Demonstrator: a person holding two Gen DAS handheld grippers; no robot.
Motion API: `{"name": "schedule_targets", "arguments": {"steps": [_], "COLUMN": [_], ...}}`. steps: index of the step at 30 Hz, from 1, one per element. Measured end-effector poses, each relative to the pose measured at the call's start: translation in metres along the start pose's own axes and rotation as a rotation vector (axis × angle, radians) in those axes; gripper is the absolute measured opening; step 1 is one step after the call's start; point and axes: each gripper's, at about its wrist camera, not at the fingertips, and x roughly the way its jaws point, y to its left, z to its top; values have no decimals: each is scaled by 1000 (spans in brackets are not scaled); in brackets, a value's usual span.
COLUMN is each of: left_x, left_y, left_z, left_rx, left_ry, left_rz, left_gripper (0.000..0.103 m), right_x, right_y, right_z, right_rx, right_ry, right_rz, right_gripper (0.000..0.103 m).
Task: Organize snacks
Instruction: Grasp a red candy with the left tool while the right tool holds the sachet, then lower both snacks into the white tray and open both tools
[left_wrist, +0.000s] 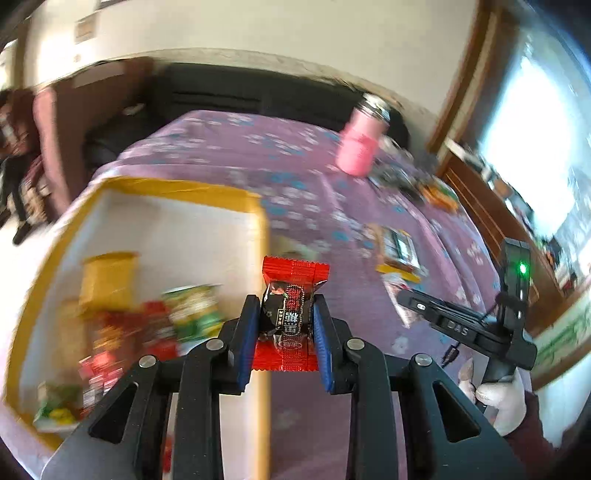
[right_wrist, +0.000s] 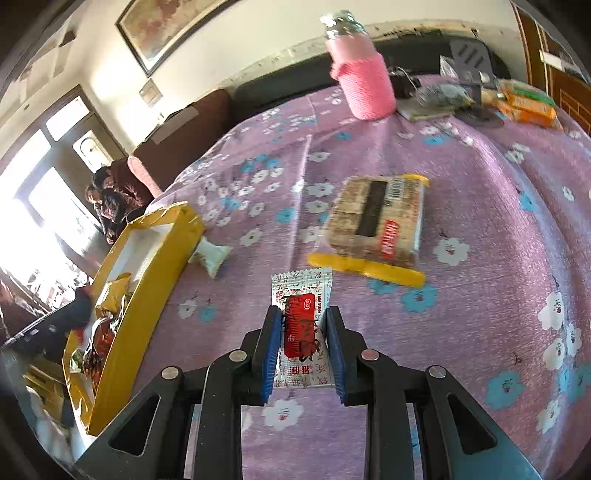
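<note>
A home living room: a desk under a purple flowered cloth (right_wrist: 461, 155), a dark sofa (left_wrist: 240, 92) along the white wall, a framed picture (right_wrist: 166, 26) hanging above, wooden-framed windows (right_wrist: 48, 177), and a pink knit-sleeved bottle (right_wrist: 364, 86).

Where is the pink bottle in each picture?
Left wrist view: pink bottle upper right of middle, at the far side of the purple cloth.
Right wrist view: pink bottle top, right of middle.
Shared landmark: yellow box, on the left in both.
</note>
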Motion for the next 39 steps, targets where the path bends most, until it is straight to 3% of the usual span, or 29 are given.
{"name": "schedule_targets", "arguments": {"steps": [6, 10, 14, 19, 25, 29, 39], "left_x": [-29, -38, -42, -39, -29, -18, 8], "left_y": [68, 102, 121, 141, 162, 167, 169], "left_z": [-19, -29, -39, -43, -34, -28, -18], "left_rx": [-134, -209, -265, -275, -286, -276, -268], "left_ry": [-32, -63, -79, -80, -63, -34, 16], "left_rz": [77, 78, 65, 117, 131, 128, 113], "left_gripper": [26, 26, 26, 26, 26, 26, 26], "right_x": [-9, -17, -18, -15, 22, 64, 124], "right_y": [33, 60, 96, 149, 213, 247, 266], "right_z": [-12, -16, -10, -4, -1, 7, 26], "right_rx": [-78, -114, -146, -216, -307, -364, -372], "right_ry": [-29, -17, 2, 18, 104, 186, 272], "right_rz": [-30, -18, 18, 79, 121, 92, 18], "right_gripper": [25, 25, 25, 25, 25, 25, 25]}}
